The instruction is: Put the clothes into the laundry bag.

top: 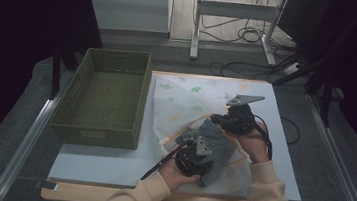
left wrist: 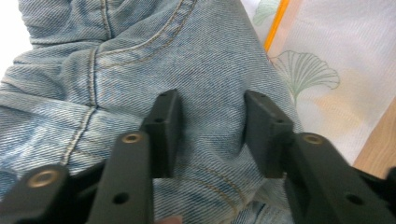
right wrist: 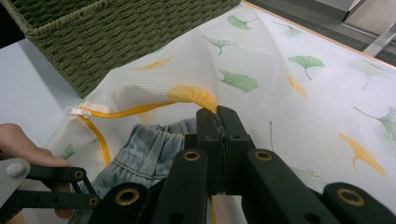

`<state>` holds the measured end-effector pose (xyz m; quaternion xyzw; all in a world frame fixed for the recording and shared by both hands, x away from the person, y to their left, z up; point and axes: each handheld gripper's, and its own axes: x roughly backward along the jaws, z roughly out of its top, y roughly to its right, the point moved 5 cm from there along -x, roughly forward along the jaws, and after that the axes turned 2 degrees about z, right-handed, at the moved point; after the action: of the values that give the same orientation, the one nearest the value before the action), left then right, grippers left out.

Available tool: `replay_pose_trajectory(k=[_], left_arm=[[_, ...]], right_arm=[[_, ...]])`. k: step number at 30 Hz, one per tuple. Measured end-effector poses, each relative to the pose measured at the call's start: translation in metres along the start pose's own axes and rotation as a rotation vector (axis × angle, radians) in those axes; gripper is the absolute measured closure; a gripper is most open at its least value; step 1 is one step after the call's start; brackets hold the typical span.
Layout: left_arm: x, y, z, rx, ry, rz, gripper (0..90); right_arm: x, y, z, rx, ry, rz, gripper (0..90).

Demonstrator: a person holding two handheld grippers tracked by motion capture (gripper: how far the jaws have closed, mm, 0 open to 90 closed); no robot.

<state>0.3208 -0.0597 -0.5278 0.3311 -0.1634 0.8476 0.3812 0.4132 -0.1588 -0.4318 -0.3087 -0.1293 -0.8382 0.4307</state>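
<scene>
A pair of blue denim jeans [top: 214, 134] lies partly inside a white mesh bag [top: 179, 100] printed with ginkgo leaves and edged in orange. My left gripper [top: 195, 157] sits at the jeans' near end. In the left gripper view its jaws [left wrist: 212, 100] pinch a raised fold of the denim [left wrist: 210, 46]. My right gripper [top: 219, 120] is shut on the bag's orange-trimmed rim [right wrist: 196, 95] and holds it up over the jeans [right wrist: 149, 149]. Its tips [right wrist: 218, 112] are pressed together on the mesh.
A green woven basket [top: 97, 134] stands empty to the left of the bag, also close behind it in the right gripper view [right wrist: 116, 32]. The white table mat [top: 99, 165] is bare in front of the basket. The bag's zipper pull [right wrist: 74, 111] sits near the basket.
</scene>
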Motion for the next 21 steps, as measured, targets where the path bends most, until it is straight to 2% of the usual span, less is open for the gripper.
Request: replay_pose_trajectory(k=[6,11,12,15,21], left_arm=[[-0.002,-0.005,0.003,-0.03,-0.033,0.013,71.6],[0.0,-0.01,0.009,-0.038,-0.047,0.024,74.6],[-0.001,-0.015,0.011,-0.045,-0.055,0.035,74.8],[-0.003,-0.022,0.013,-0.022,-0.059,0.027,75.0],[-0.005,-0.032,0.02,-0.003,-0.063,0.019,75.3]], right_arm=[[0.0,-0.001,0.0,0.0,0.0,0.001,89.1],[0.001,0.0,0.0,0.001,0.003,0.002,89.1],[0.001,0.0,0.0,0.001,0.005,0.002,89.1],[0.002,0.001,0.0,-0.001,0.005,0.002,89.1],[0.002,0.0,0.0,-0.002,0.004,0.003,89.1]])
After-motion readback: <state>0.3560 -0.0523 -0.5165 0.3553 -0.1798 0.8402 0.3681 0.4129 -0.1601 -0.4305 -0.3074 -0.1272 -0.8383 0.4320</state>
